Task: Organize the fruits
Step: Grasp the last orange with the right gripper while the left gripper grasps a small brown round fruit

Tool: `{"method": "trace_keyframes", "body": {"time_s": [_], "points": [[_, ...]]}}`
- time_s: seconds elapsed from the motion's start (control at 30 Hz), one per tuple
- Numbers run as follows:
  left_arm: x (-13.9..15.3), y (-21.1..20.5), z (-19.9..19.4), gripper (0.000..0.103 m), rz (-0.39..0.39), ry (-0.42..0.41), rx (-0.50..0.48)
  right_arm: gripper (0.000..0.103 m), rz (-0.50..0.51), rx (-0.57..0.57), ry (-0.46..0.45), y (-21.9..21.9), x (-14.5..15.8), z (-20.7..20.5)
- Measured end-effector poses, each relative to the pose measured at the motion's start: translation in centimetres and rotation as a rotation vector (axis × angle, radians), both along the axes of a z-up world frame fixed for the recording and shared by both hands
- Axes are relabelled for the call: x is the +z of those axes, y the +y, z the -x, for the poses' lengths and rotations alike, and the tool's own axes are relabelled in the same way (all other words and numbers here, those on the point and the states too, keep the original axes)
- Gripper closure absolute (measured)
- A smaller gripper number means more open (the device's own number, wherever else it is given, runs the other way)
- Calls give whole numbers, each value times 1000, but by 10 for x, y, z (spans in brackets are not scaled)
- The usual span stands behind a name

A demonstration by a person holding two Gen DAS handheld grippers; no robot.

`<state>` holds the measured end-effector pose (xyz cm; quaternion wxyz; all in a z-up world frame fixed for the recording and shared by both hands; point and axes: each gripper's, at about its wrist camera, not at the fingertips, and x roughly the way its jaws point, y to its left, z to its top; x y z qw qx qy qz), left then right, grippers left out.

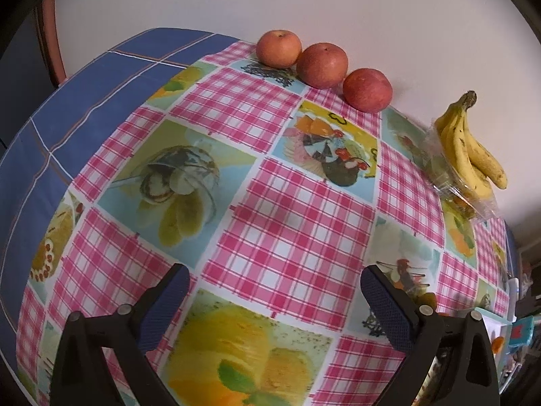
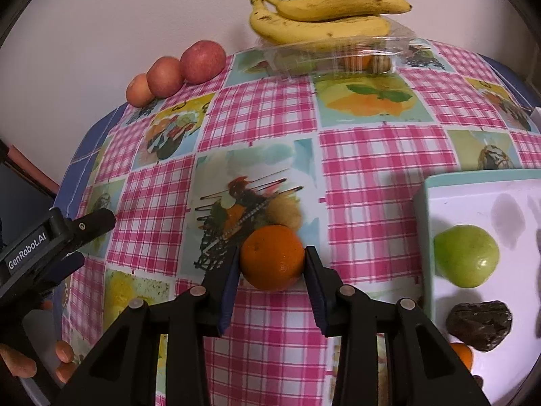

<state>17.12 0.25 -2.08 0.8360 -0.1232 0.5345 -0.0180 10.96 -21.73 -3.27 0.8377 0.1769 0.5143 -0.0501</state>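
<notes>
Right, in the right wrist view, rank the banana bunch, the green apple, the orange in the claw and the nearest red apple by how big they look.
1. banana bunch
2. green apple and orange: alike, both near the camera
3. red apple: far off, so unsure

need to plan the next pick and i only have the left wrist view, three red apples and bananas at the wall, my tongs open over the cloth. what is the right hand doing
Observer: The right tongs are closed on a round orange mandarin, a pad against each side of it.
Operator: any other fruit i cant see
Observer: Yes, a smooth green apple lies in a white tray with a pale green rim, to the right of the mandarin.
Operator: anything else in that tray
Observer: A dark brown lumpy object lies nearer the camera than the green apple; I cannot tell what it is.
</notes>
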Motion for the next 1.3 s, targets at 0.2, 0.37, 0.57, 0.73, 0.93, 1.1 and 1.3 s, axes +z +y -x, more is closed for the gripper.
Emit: {"method": "trace_keyframes", "body": {"time_s": [0.2,0.37,0.57,0.73,0.93,1.1,1.3], "points": [[0,-19,0,12,44,-3,-45,64,4,-21,-40,-20,18,7],[1,-44,3,21,94,-16,-110,64,4,-79,-97,-50,37,19],[-1,-83,7,32,132,-19,-202,64,55,-183,-134,-94,54,39],[-5,-113,11,55,144,-19,-273,64,49,-262,-132,-127,53,52],[-10,-137,17,66,144,-18,-331,64,32,-281,-120,-140,47,58],[-15,-147,15,69,136,-15,-345,64,22,-273,-121,-139,46,58],[-22,-149,15,78,140,-4,-339,64,15,-266,-121,-138,45,58]]}}
